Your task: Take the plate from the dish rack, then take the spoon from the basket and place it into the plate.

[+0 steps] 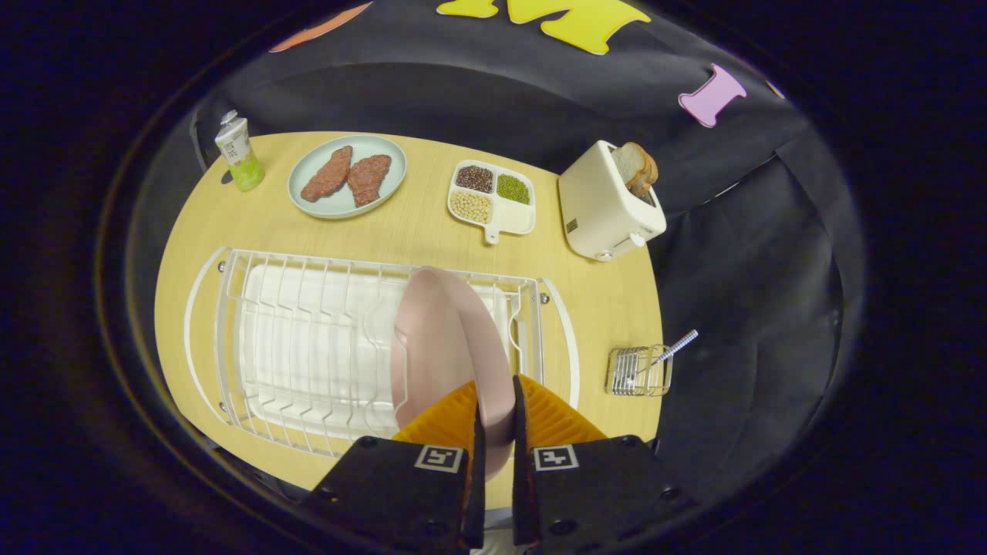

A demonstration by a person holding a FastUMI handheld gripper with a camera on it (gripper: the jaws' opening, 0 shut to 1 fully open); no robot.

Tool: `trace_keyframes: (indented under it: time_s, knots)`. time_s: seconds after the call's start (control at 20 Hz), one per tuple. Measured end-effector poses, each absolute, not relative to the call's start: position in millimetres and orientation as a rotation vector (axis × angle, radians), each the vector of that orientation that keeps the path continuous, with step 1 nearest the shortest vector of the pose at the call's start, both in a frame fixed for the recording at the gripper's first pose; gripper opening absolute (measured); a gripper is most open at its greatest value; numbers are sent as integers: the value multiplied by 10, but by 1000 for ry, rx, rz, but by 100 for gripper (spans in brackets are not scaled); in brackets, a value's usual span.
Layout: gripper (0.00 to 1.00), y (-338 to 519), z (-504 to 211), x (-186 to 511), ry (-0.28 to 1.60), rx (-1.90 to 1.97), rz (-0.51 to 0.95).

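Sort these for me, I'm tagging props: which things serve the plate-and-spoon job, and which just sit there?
Job: pink plate on edge, gripper shut on its rim; dish rack; wire basket; spoon in the basket.

Idle: toaster with bread; divided bean dish; green plate with meat; bottle.

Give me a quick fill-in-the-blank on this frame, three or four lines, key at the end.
1. The fingers are closed on the rim of the pink ____.
2. The plate stands on edge over the white dish ____.
3. The spoon sticks out of the small wire ____.
4. Bread slices sit in the ____ beyond the dish rack.

Missing words: plate; rack; basket; toaster
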State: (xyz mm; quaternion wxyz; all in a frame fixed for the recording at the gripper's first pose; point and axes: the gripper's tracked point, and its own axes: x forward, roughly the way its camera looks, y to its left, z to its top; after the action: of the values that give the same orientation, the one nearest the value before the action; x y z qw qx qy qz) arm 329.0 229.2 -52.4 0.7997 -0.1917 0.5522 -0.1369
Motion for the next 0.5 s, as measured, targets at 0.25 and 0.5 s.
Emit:
trace_keyframes:
  time_s: [0.25,0.5]
  knots:
    - [17,2215,-410,3222,1130,-349,-344]
    - [17,2002,-272,3085,1086,-269,-342]
